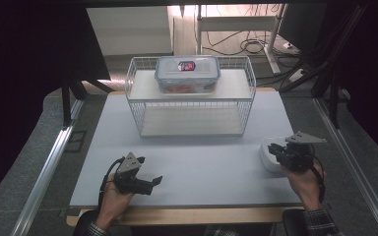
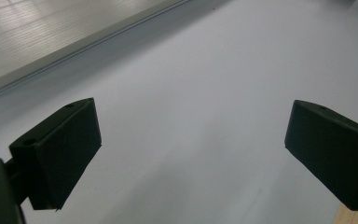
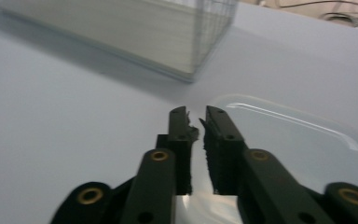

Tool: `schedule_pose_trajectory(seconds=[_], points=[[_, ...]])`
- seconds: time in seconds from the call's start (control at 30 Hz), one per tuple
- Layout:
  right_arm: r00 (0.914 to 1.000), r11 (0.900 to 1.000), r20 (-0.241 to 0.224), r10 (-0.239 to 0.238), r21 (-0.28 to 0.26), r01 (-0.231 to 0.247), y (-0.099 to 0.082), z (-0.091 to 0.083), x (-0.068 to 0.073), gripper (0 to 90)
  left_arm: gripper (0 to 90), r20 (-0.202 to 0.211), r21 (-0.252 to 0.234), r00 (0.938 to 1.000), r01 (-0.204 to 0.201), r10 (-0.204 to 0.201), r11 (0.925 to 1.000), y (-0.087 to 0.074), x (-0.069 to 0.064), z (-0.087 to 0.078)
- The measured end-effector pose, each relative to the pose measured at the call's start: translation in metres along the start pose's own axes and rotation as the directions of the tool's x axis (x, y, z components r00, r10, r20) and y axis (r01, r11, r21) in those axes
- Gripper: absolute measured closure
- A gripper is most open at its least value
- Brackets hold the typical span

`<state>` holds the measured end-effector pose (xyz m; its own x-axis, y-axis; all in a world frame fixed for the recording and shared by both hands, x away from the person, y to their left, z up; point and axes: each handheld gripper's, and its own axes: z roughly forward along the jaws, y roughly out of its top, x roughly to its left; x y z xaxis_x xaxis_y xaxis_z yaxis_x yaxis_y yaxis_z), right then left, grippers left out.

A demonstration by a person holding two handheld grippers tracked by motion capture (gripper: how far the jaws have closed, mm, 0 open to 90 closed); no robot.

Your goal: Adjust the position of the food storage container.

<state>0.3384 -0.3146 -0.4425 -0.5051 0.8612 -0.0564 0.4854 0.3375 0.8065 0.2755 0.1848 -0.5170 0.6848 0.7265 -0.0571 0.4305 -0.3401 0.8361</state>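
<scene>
Over a glossy white rounded lid (smooth plastic), right gripper sits clenched empty.

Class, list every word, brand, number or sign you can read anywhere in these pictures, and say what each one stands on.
No text can be read.
Red and dark blue label on the lid of the clear plastic food box on top of the white wire rack: too small and blurred to read.
White lidded container at the right gripper: no print shows.
Black jaws of the left gripper: no markings.
</scene>
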Motion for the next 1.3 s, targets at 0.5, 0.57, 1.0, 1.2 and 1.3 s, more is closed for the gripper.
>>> schedule_pose_trajectory(seconds=[0.5, 0.57, 1.0, 1.2, 1.3], points=[[0.9615, 0.9904, 0.242, 0.130, 0.015, -0.137, -0.024, -0.008, -0.072, 89.4, 4.1, -0.008, 0.027, 1.0000, 0.000, 0.000, 0.9996, -0.001, 0.001, 0.004], [0.9552, 0.9889, 0.263, 0.136, 0.021, -0.147, -0.028, -0.006, -0.079, 89.4, 4.2, -0.008, 0.029, 1.0000, 0.001, -0.001, 0.9996, -0.001, 0.001, 0.004], [0.9615, 0.9837, 0.232, 0.148, 0.065, -0.167, -0.034, 0.012, -0.091, 89.4, 4.5, -0.007, 0.038, 1.0000, 0.001, 0.000, 0.9993, -0.002, 0.002, 0.006], [0.9688, 0.9816, 0.192, 0.157, 0.077, -0.174, -0.032, 0.013, -0.082, 89.4, 4.5, -0.008, 0.040, 1.0000, -0.002, 0.002, 0.9992, -0.002, 0.001, 0.006], [0.9754, 0.9822, 0.162, 0.150, 0.089, -0.166, -0.030, 0.015, -0.073, 89.4, 4.6, -0.007, 0.043, 1.0000, -0.004, 0.004, 0.9991, -0.002, 0.001, 0.007]])
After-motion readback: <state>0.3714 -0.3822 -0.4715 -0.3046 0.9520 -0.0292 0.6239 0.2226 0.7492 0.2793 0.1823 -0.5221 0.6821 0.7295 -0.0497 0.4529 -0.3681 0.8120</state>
